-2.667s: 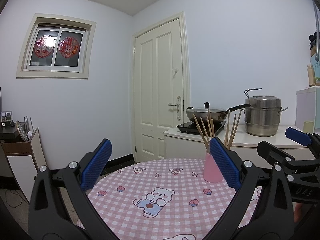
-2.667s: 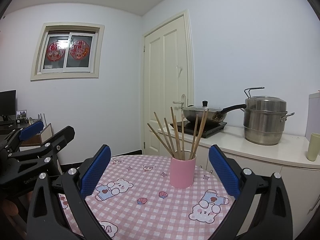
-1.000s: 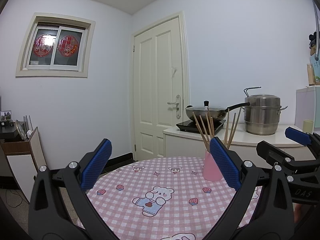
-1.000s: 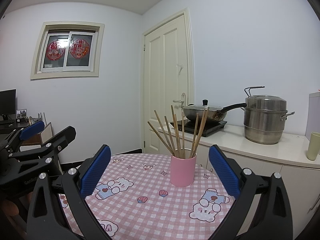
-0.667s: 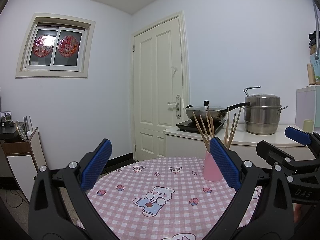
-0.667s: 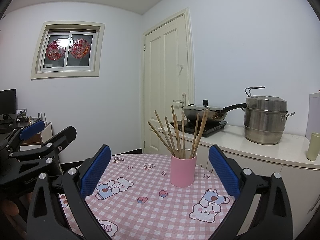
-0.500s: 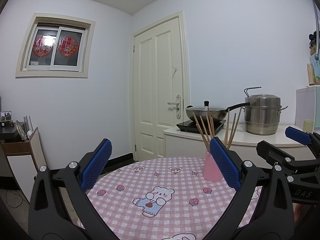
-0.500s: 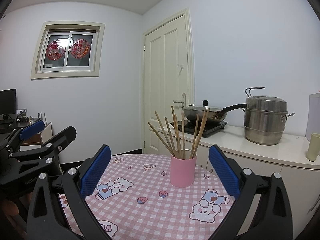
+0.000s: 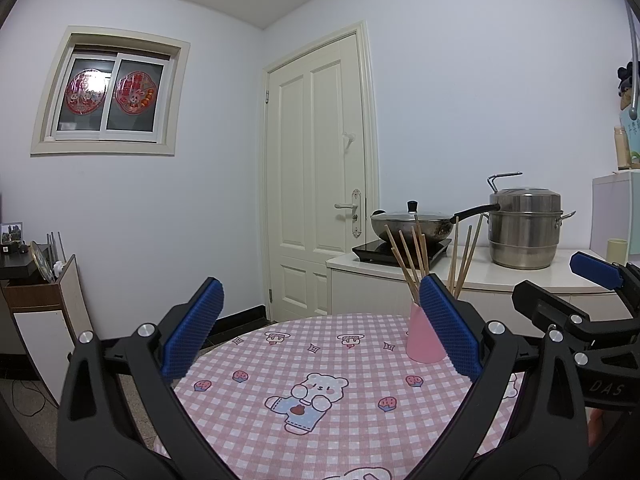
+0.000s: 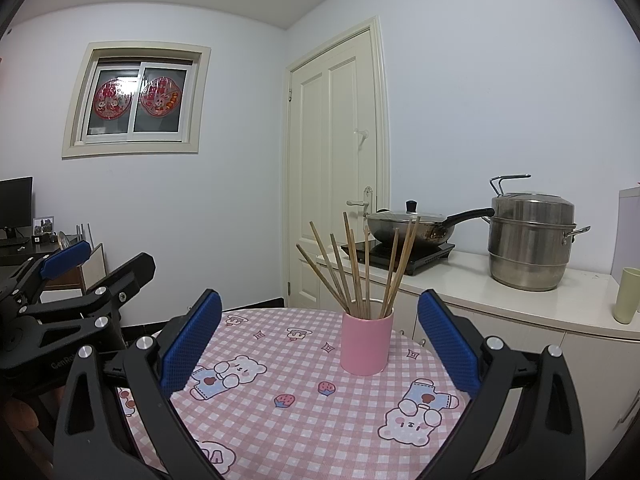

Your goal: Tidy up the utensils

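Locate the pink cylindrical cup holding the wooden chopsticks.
In the right wrist view the pink cylindrical cup stands upright on the checked tablecloth, between the open right gripper's fingers, ahead.

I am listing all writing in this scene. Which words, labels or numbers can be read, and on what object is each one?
"DAS": on the right claw, seen from the left wrist view.
"GenRo", cut off after that: on the left claw, seen from the right wrist view.
Red window decorations: any characters are too small to read.
Jar label on the right: too blurred to read.
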Available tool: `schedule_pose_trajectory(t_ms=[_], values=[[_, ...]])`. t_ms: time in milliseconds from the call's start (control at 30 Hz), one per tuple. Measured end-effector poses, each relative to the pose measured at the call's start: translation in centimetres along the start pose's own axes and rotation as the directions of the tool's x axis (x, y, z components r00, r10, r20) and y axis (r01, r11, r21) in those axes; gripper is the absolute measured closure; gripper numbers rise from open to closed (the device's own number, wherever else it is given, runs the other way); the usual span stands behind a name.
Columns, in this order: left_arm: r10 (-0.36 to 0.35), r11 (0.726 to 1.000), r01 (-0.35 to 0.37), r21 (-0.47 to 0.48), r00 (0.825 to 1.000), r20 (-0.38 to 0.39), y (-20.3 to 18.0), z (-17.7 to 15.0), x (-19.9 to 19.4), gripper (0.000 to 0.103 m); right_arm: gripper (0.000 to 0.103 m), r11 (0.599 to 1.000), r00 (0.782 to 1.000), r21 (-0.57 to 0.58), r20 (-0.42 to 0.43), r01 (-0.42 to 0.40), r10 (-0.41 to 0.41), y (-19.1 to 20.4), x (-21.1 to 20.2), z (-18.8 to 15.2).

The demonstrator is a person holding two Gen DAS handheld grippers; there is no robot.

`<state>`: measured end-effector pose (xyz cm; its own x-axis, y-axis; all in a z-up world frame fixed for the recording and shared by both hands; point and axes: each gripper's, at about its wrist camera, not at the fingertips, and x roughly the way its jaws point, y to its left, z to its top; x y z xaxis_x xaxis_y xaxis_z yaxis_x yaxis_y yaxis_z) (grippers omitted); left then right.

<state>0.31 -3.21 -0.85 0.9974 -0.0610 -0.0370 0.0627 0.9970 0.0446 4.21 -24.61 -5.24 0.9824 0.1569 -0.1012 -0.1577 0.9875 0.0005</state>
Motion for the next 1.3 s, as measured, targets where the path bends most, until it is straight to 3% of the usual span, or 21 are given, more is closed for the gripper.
schedule_pose_trajectory(t_ms=[1300], values=[[0.008, 1.000, -0.007, 0.016, 0.999, -0.042, -0.3, -0.9, 1.2, 0.007, 0.008, 1.000, 0.999, 0.016, -0.035, 0.005, -0.005, -0.9, 1.2, -0.9]])
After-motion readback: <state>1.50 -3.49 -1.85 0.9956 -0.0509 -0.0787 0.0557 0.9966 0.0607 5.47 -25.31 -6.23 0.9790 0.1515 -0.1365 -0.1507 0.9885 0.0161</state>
